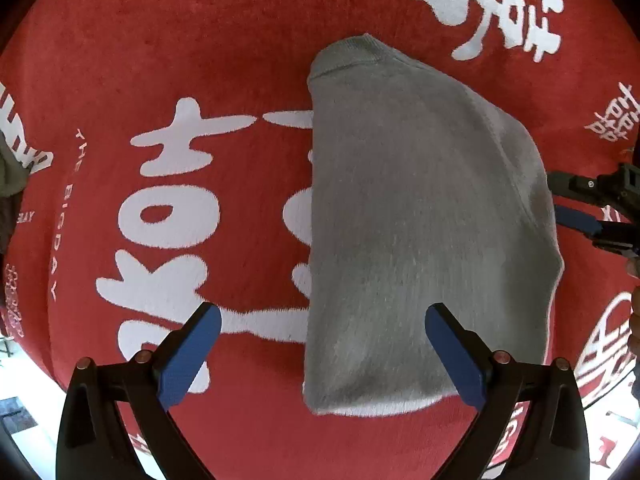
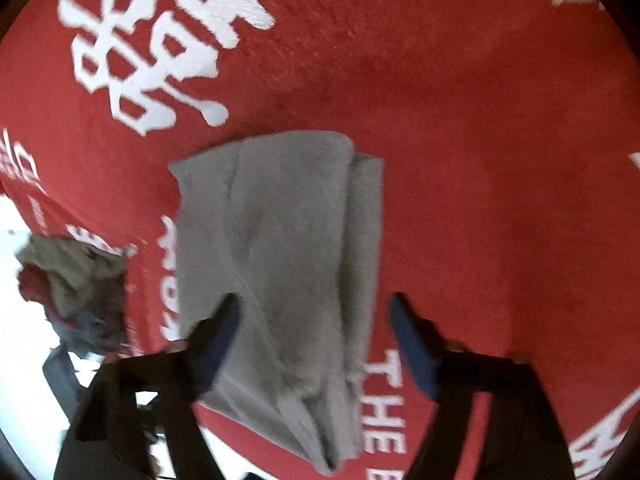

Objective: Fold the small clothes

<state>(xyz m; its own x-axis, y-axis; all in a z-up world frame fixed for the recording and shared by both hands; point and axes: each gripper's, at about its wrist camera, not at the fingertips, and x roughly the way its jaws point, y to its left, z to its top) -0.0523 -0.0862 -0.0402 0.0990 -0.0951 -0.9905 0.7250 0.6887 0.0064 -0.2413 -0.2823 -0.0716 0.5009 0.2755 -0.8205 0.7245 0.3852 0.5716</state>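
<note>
Left to right in the left wrist view: the left gripper (image 1: pixel 322 344) hangs above the red printed cloth (image 1: pixel 120 60), jaws released and wide, nothing between the pads. One blue pad sits over the cloth, the other over the grey garment (image 1: pixel 420 220).

The garment lies flat at centre-right, already doubled. It is soft, light knit fabric — limp, not slippery, likely to sag if lifted by one point. Its long axis runs from 12 o'clock, where the ribbed hem (image 1: pixel 348 54) points, down to 6 o'clock. Best hold, in my judgement: both near corners of the lower edge.

At 3 o'clock the right gripper (image 1: pixel 576 208) stands at the garment's edge — unclenched, grasping nothing.
</note>
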